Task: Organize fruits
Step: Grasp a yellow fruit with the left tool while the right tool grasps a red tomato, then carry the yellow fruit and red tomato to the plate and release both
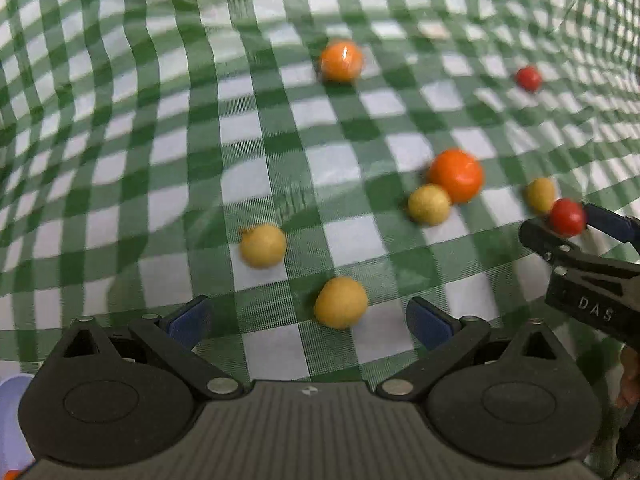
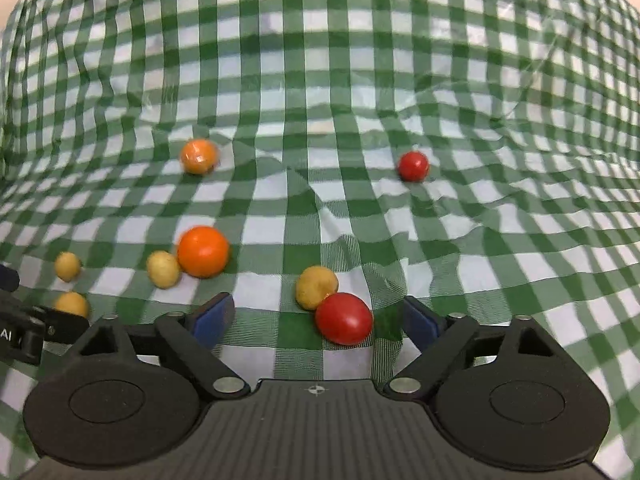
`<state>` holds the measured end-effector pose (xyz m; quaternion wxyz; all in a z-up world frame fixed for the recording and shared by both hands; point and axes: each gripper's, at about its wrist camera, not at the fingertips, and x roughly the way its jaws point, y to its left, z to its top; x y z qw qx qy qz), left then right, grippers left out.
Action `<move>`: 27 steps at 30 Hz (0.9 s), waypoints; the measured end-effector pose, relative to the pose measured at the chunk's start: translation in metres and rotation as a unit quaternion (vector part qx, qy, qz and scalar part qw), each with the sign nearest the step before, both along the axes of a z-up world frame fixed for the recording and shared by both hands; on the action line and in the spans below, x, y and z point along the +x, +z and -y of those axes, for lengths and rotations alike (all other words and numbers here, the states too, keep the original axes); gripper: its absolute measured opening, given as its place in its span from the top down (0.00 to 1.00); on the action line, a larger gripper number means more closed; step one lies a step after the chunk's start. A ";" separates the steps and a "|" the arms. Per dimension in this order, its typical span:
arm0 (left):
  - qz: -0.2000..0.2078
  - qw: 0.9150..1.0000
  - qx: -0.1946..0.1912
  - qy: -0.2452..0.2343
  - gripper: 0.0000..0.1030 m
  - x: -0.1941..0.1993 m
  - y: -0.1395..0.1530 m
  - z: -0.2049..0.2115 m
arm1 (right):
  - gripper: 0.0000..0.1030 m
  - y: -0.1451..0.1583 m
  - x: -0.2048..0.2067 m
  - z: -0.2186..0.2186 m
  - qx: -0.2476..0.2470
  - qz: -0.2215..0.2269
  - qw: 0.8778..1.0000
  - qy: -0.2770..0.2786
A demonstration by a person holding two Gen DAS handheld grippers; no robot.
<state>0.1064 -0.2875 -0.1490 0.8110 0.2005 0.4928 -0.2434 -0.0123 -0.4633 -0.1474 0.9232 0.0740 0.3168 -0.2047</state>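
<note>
Left gripper [image 1: 308, 320]: fingers spread wide at lower centre of the left wrist view, nothing clamped; a yellow fruit [image 1: 341, 302] lies on the cloth between the tips, nearer the right finger, with no contact visible. Right gripper [image 2: 318, 320]: fingers likewise apart at lower centre of its own view, with a red fruit [image 2: 344, 324] between the tips, nearer the right one, and not gripped. Touching that red fruit on its upper left is a second yellow fruit [image 2: 316, 287]. At mid left of the right wrist view, a large orange fruit [image 2: 203, 251] sits against a small yellow one [image 2: 163, 269]; 2 more yellow pieces lie near the left edge. Farther up, a blurred orange fruit [image 2: 199, 156] is at centre left and a small red fruit [image 2: 413, 166] at centre right, well apart. All fruit rests loose on a wrinkled green-and-white checked cloth [image 2: 320, 60].
</note>
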 end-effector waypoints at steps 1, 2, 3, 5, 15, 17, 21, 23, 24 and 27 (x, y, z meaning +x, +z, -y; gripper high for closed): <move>-0.005 1.000 -0.001 0.001 0.00 0.001 -0.002 -0.001 | 0.17 -0.006 0.002 0.004 0.006 -0.009 1.000 -0.007; -0.005 1.000 -0.015 0.003 0.00 0.002 -0.002 -0.005 | 0.17 -0.009 -0.001 0.005 0.005 0.010 1.000 -0.008; -0.008 1.000 -0.022 0.006 0.00 0.003 -0.003 -0.007 | 0.17 -0.011 -0.002 0.004 0.002 0.013 1.000 -0.007; -0.010 0.999 -0.030 0.004 0.00 0.004 -0.004 -0.010 | 0.17 -0.013 -0.002 0.002 -0.007 0.016 1.000 -0.005; -0.029 0.996 -0.079 -0.022 0.72 -0.008 0.020 -0.020 | 0.69 -0.007 -0.012 -0.003 0.015 0.009 0.999 -0.043; -0.010 0.996 -0.080 -0.028 0.72 -0.015 0.031 -0.024 | 0.69 -0.002 -0.015 -0.008 0.011 0.008 0.998 -0.055; 0.004 0.995 -0.092 -0.024 0.72 -0.030 0.062 -0.046 | 0.69 0.027 -0.042 -0.022 0.004 0.034 0.998 -0.061; 0.010 0.996 -0.086 -0.015 0.72 -0.040 0.080 -0.062 | 0.69 0.045 -0.060 -0.036 -0.001 0.048 0.997 -0.060; 0.008 0.996 -0.087 -0.011 0.72 -0.044 0.088 -0.070 | 0.69 0.053 -0.067 -0.044 0.000 0.052 0.997 -0.057; 0.013 0.998 -0.067 -0.002 0.72 -0.066 0.112 -0.102 | 0.69 0.079 -0.090 -0.071 0.006 0.065 0.997 -0.042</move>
